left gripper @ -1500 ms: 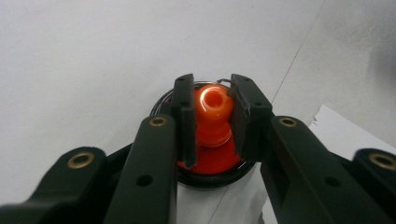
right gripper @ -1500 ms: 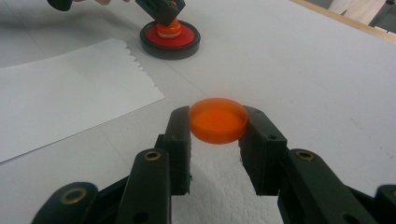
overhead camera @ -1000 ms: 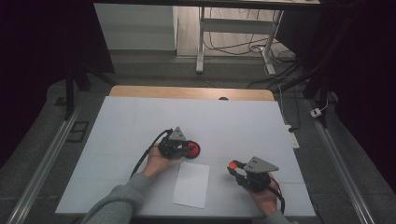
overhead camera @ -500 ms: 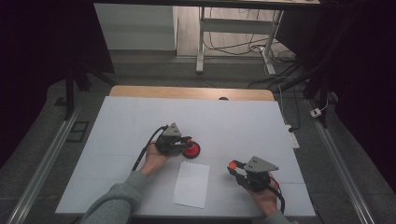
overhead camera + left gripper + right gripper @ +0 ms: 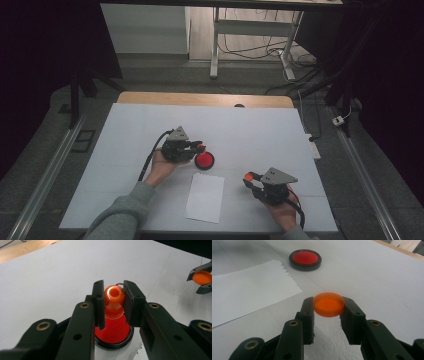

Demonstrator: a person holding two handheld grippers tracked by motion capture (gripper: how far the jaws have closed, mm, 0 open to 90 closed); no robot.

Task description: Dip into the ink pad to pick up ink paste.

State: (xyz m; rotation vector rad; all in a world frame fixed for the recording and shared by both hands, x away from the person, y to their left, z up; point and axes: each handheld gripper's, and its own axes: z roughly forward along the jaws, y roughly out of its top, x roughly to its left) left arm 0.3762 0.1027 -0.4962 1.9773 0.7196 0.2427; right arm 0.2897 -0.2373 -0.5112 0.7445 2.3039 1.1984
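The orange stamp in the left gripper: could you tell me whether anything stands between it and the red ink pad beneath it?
Nothing visible does. The stamp is held just above the ink pad, with open air between them; the sheet of paper lies beside the pad, not over it.

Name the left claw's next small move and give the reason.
Probably lower the left claw straight down. It is shut on the orange knobbed stamp, which hangs just above the round black-rimmed red ink pad; the white paper sheet lies beside it unmarked.
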